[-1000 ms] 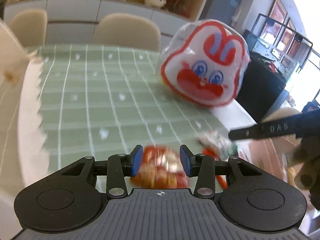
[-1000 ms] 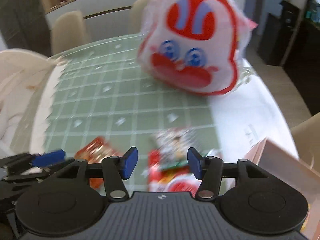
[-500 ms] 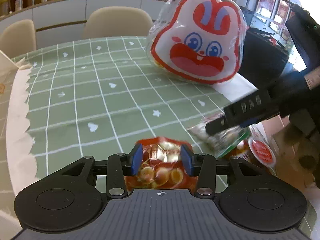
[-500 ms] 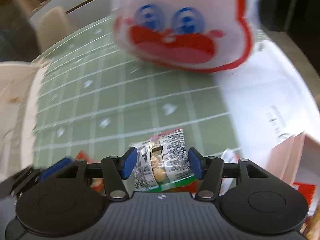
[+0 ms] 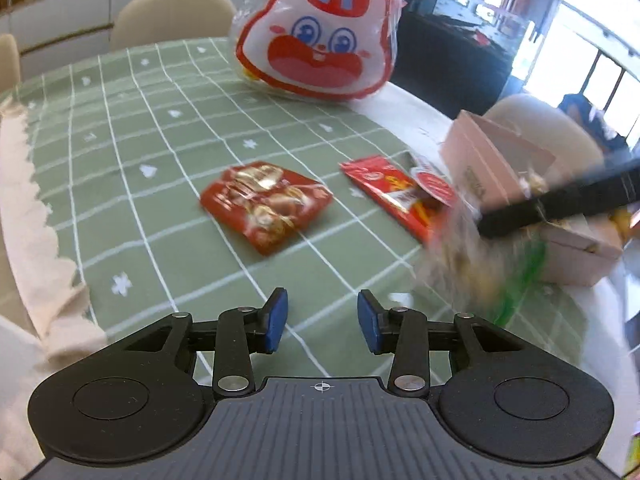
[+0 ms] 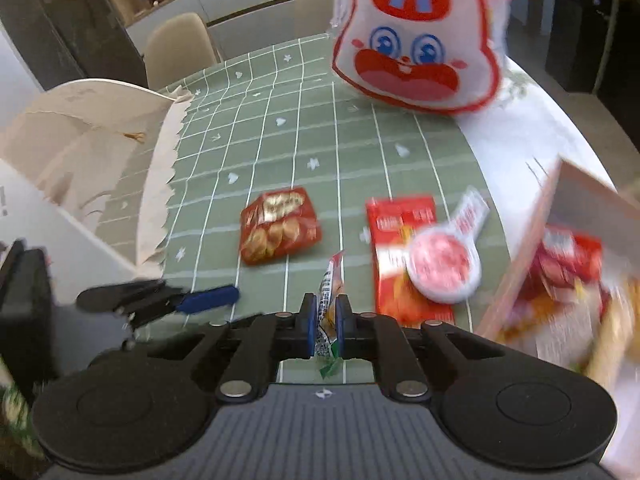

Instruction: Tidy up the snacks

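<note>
My right gripper (image 6: pixel 323 322) is shut on a small clear-and-green snack packet (image 6: pixel 329 308), held edge-on above the table; it shows blurred in the left wrist view (image 5: pixel 476 268). My left gripper (image 5: pixel 322 320) is open and empty, above the green cloth, short of a red snack bag (image 5: pixel 266 205), which also shows in the right wrist view (image 6: pixel 278 224). A flat red packet (image 5: pixel 394 196) with a round red-and-white cup (image 6: pixel 444 260) on it lies to the right. A pink box (image 5: pixel 520 184) holding snacks (image 6: pixel 560 264) stands at the right.
A large rabbit-face bag (image 5: pixel 320 36) stands at the far side of the green checked tablecloth (image 5: pixel 160 152). A white paper bag (image 6: pixel 88 140) is at the left edge. Beige chairs (image 5: pixel 172 16) stand behind the table.
My right gripper closed on the clear-and-green packet and lifted it toward the pink box. My left gripper drew back from the red snack bag, still open.
</note>
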### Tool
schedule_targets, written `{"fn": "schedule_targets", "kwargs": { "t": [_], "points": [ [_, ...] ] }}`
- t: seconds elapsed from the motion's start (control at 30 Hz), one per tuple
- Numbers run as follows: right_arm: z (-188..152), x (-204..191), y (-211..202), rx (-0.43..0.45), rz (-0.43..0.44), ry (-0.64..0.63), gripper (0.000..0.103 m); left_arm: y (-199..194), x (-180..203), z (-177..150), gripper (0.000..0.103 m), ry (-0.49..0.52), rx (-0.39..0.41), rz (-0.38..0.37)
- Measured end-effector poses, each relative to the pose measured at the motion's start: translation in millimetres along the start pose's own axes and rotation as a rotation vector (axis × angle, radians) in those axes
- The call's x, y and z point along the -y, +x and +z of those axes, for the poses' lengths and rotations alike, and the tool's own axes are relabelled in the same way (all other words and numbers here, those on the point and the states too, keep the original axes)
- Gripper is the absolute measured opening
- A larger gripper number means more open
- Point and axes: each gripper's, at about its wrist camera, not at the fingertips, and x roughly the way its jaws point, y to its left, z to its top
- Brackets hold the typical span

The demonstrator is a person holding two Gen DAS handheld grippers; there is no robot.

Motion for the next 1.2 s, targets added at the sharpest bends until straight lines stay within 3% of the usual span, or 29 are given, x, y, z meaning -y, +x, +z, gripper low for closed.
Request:
{"fn": "schedule_targets", "kwargs": {
  "t": [0.07, 0.17, 0.27, 0.33, 0.4, 0.47, 0.53, 0.67, 0.93, 1.1, 1.2],
  "points": [
    [-16, 6, -8, -0.002, -0.005, 0.030, 0.010, -6, -4, 4, 0.043, -0.044, 0.032, -0.007],
    [-36, 11, -15, 0.012, -0.074, 0.028, 0.010, -15, -11, 18, 0.043, -0.110, 0.117, 0.043],
    [-52, 11, -20, 0.037, -0.080, 0.035, 0.013, -13, -24, 36, 0.043, -0.194, 0.185, 0.091],
    [-61, 10, -23, 0.050, -0.066, 0.034, 0.029, -3, -34, 49, 0.043, -0.255, 0.202, 0.125],
    [-73, 6, -25, 0.066, -0.078, 0.029, 0.037, 8, -41, 63, 0.043, -0.287, 0.238, 0.152],
    [-84, 1, -23, 0.062, -0.082, 0.015, 0.037, 26, -45, 78, 0.043, -0.299, 0.260, 0.145],
    [-95, -1, -22, 0.048, -0.090, 0.002, 0.037, 49, -45, 89, 0.043, -0.289, 0.216, 0.148],
    [-115, -1, -24, 0.033, -0.125, -0.011, 0.037, 72, -39, 87, 0.037, -0.233, 0.100, 0.118],
    [-134, 21, -25, 0.054, -0.158, 0.075, 0.047, 31, -11, 31, 0.036, 0.108, 0.007, -0.030],
    [-137, 24, -18, 0.053, -0.155, 0.156, 0.048, -8, -2, 12, 0.036, 0.171, 0.022, 0.007],
    [-137, 20, -16, 0.056, -0.166, 0.153, 0.052, -26, 18, 9, 0.037, 0.295, 0.027, -0.005]
  ]
}}
